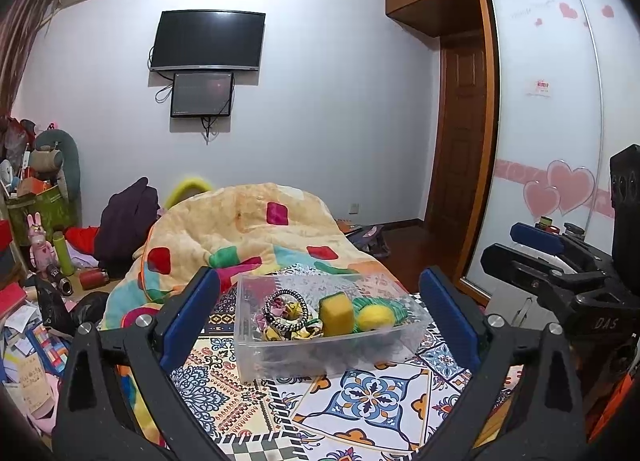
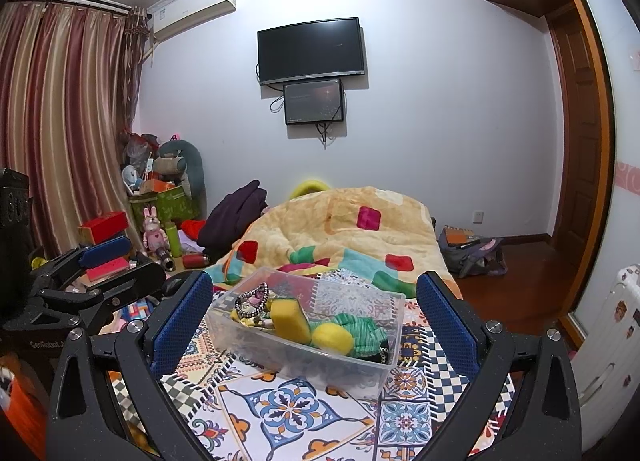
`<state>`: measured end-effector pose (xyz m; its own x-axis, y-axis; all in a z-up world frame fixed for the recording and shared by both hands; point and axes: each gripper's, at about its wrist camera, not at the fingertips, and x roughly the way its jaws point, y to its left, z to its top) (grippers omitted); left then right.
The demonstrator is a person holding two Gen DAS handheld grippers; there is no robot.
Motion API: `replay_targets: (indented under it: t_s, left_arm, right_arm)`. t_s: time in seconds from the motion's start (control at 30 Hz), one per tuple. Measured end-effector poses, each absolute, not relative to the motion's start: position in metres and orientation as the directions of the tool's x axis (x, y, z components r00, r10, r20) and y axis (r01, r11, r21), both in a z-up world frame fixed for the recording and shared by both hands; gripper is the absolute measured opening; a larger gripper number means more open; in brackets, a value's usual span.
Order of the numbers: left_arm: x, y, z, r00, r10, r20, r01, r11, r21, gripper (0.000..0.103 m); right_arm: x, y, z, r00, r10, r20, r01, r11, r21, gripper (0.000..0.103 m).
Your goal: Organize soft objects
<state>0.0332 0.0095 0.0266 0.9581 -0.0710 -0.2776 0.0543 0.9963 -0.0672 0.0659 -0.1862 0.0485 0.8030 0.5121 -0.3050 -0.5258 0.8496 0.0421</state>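
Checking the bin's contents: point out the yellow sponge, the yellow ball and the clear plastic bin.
yellow sponge [image 1: 337, 313]: left wrist view, front face.
yellow ball [image 2: 332, 337]: right wrist view, middle of its top.
clear plastic bin [image 1: 320, 359]: left wrist view, near wall.

Each claw has speckled black arms, silver screws and blue textured pads
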Motion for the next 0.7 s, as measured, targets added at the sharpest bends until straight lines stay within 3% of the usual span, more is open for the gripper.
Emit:
replay_targets:
  t_s: [0.7]
  left_arm:
    - [0.034, 0.0093, 0.0274, 0.955, -0.083, -0.283, 0.065, 0.995, -0.071, 0.101]
  right_arm:
    - [0.0647, -0.1848, 0.0491, 0.802, 0.513, -0.305, -0.527, 0.849, 0.042, 0.101]
